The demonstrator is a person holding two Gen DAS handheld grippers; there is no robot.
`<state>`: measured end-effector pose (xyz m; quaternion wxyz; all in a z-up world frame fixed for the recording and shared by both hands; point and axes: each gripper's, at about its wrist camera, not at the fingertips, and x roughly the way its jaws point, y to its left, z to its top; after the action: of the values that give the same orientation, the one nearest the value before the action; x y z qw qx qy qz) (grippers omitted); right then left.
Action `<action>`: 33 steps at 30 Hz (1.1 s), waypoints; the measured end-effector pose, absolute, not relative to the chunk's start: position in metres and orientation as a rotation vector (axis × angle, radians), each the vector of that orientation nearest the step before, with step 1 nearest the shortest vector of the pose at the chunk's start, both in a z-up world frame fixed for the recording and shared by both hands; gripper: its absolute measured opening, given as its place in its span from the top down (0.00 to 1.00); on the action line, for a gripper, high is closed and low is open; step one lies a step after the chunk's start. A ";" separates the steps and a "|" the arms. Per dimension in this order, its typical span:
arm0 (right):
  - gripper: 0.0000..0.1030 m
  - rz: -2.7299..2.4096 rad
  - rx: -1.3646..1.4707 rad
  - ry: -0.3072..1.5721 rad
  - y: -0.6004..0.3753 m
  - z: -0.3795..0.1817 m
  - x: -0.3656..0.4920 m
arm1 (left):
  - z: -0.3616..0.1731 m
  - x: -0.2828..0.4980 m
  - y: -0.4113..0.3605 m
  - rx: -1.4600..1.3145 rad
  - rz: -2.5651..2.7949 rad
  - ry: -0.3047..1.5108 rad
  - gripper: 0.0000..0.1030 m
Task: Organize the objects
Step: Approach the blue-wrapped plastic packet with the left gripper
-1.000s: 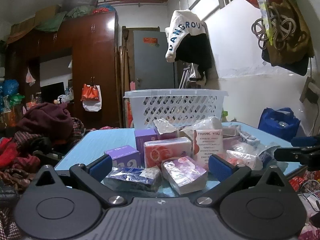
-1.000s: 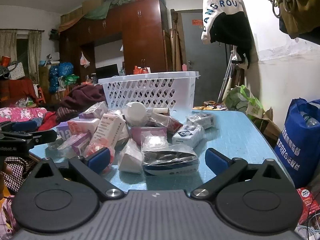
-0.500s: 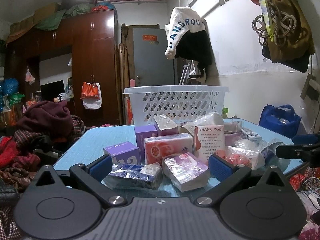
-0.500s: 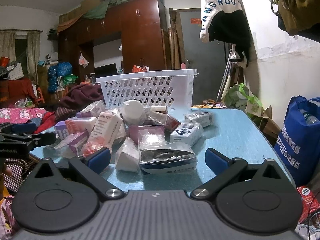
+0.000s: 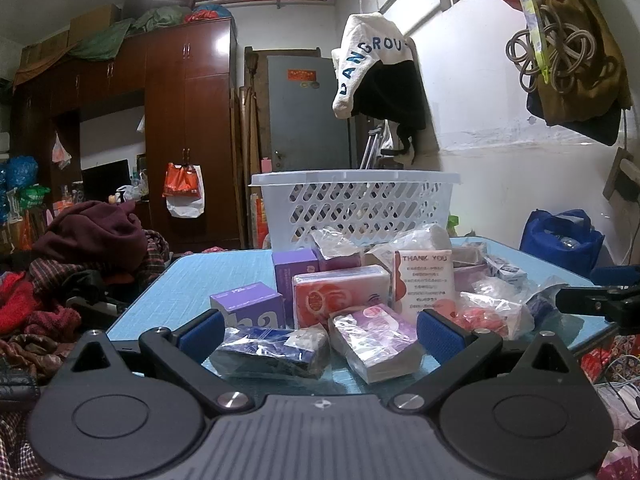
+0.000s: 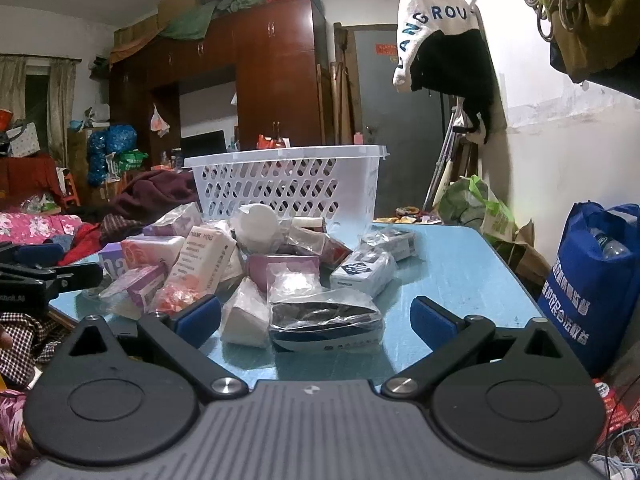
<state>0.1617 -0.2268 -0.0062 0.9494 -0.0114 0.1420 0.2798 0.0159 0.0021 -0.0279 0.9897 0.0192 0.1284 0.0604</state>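
Observation:
A heap of wrapped packets and boxes lies on a blue table (image 5: 216, 276), in front of a white slotted basket (image 5: 356, 204) that also shows in the right wrist view (image 6: 288, 184). My left gripper (image 5: 318, 334) is open and empty, low at the table's near edge; a dark blue wrapped packet (image 5: 272, 350) and a purple wrapped packet (image 5: 372, 338) lie between its fingers. My right gripper (image 6: 316, 318) is open and empty; a dark bagged item (image 6: 326, 322) and a white packet (image 6: 244, 314) lie between its fingers. A "THANK YOU" pack (image 5: 426, 284) stands upright.
A purple box (image 5: 248, 306) and a pink pack (image 5: 340, 290) sit at the heap's left. Clothes (image 5: 92, 240) are piled left of the table. A blue bag (image 6: 596, 276) stands on the right by the wall. Bare tabletop (image 6: 456, 264) lies right of the heap.
Both grippers have edged a little closer to the heap and slightly lower. Both stay open. Nothing on the table has moved.

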 end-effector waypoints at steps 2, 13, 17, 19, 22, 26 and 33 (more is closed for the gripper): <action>0.00 0.572 -0.021 0.290 -0.227 -0.006 0.162 | -0.029 0.016 0.003 0.039 0.122 0.260 0.00; 0.00 0.552 -0.009 0.291 -0.227 -0.008 0.164 | -0.028 0.017 0.008 0.034 0.126 0.255 0.00; 0.00 0.546 -0.004 0.295 -0.225 -0.006 0.165 | -0.026 0.017 0.014 0.021 0.138 0.248 0.00; 0.00 0.540 -0.017 0.295 -0.222 -0.007 0.164 | -0.026 0.018 0.016 0.019 0.139 0.249 0.00; 0.00 0.521 -0.031 0.303 -0.219 -0.008 0.165 | -0.026 0.017 0.016 0.023 0.142 0.248 0.00; 0.00 0.507 -0.033 0.309 -0.218 -0.011 0.165 | -0.027 0.018 0.017 0.022 0.144 0.251 0.00; 0.00 0.502 -0.041 0.330 -0.215 -0.015 0.167 | -0.028 0.017 0.019 0.026 0.147 0.254 0.00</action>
<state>0.1674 -0.2152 -0.0154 0.9551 -0.0200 0.1625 0.2471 0.0175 0.0187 -0.0281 0.9891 0.0128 0.1266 0.0734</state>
